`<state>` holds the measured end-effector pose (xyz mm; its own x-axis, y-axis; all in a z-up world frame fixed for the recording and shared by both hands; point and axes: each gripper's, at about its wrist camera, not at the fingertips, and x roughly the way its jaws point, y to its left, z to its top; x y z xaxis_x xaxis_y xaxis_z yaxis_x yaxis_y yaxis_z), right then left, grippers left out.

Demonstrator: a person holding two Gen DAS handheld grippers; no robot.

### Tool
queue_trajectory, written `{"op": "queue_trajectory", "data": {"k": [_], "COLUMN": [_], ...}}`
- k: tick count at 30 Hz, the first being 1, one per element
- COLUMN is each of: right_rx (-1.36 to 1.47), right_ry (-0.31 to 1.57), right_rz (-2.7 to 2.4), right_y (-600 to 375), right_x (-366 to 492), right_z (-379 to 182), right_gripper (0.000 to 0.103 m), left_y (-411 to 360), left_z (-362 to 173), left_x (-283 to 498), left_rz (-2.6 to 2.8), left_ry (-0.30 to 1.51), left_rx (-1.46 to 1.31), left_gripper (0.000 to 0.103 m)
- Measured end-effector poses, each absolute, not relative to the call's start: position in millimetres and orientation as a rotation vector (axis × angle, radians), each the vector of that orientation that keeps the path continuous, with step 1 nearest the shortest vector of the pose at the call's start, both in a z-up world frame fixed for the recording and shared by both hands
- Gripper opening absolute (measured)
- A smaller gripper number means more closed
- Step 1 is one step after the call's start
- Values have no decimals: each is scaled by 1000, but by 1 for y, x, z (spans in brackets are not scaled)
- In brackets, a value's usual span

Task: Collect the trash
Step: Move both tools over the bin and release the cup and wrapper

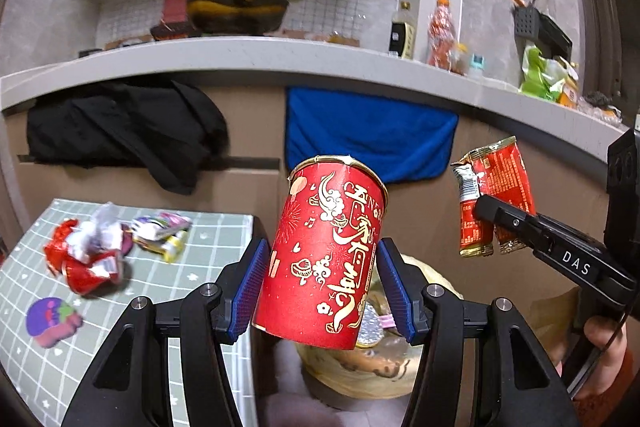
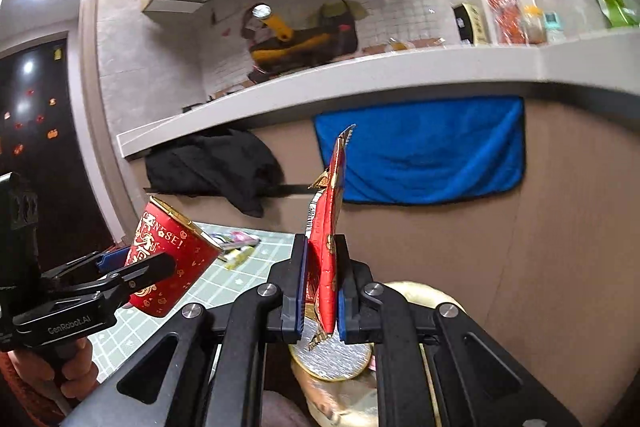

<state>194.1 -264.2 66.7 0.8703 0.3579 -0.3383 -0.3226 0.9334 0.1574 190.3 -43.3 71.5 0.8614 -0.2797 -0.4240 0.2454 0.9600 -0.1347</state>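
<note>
Kitchen counter behind; left gripper (image 1: 324, 279) clamps a red cup (image 1: 326, 251), right gripper (image 2: 320, 291) pinches a red wrapper (image 2: 330, 227), both over the bin (image 1: 360, 375): release next, wrappers (image 1: 86, 259) remaining on the mat (image 1: 24, 367).

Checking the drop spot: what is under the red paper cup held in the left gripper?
Below the red paper cup sits a beige-lined bin holding a round silver foil lid. The cup and left gripper cover the rest of its contents.

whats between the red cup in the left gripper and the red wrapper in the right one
Nothing lies between them. In the left wrist view the red cup and the red wrapper hang apart in open air, with only the brown cabinet front behind.
</note>
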Motion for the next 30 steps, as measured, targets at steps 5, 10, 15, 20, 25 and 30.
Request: {"op": "queue_trajectory", "data": {"k": [5, 10, 15, 20, 25, 30], "right_rx": [117, 136, 149, 169, 190, 198], "right_ry": [412, 436, 454, 472, 488, 506], "right_rz": [328, 305, 286, 281, 269, 247], "right_y": [-280, -292, -301, -310, -317, -326], "right_x": [209, 214, 217, 221, 226, 229], "right_z": [53, 40, 30, 21, 12, 3], "right_gripper": [11, 11, 11, 11, 11, 11], "left_y": [-60, -71, -68, -61, -62, -68], "left_z": [58, 44, 31, 20, -10, -43], "left_x": [209, 222, 239, 253, 269, 287], "left_rz": [-307, -324, -337, -326, -332, -314], "left_ry": [513, 556, 612, 653, 758, 823], "left_rx": [-72, -67, -108, -137, -167, -186], "left_gripper": [57, 57, 57, 57, 57, 56]}}
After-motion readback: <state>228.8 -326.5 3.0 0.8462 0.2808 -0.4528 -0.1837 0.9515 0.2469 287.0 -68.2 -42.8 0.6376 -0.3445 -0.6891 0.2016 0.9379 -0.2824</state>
